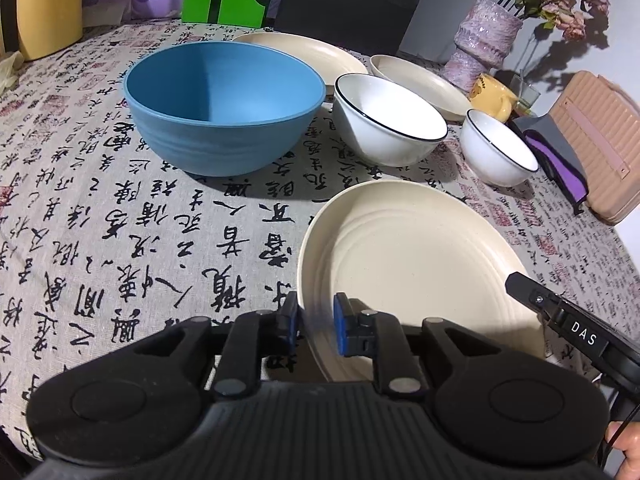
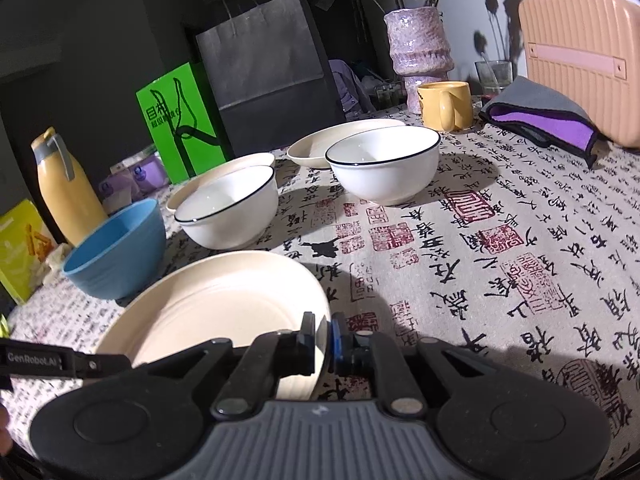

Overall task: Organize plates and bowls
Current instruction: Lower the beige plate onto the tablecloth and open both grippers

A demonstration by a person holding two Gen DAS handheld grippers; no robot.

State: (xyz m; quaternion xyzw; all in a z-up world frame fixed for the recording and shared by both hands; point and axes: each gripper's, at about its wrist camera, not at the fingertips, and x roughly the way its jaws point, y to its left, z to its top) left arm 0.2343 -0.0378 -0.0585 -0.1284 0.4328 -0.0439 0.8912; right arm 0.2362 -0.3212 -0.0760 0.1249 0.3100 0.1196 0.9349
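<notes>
Round cream ridged plate point(image 1: 408, 276) is sitting at lower right of the left wrist view. Left gripper point(image 1: 316, 326) jaws are standing apart around its near rim, not pressing. Right gripper point(image 2: 320, 340) jaws are straddling the opposite rim; cannot tell if clamped.

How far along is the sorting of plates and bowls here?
Done: nothing looks stacked yet. In hand: the near cream plate has its rim between the pads of the left hand-held gripper and the right hand-held gripper. Left: two more cream plates lie apart at the back, two white bowls stand separately, and the blue bowl stands alone; all probably need grouping.
</notes>
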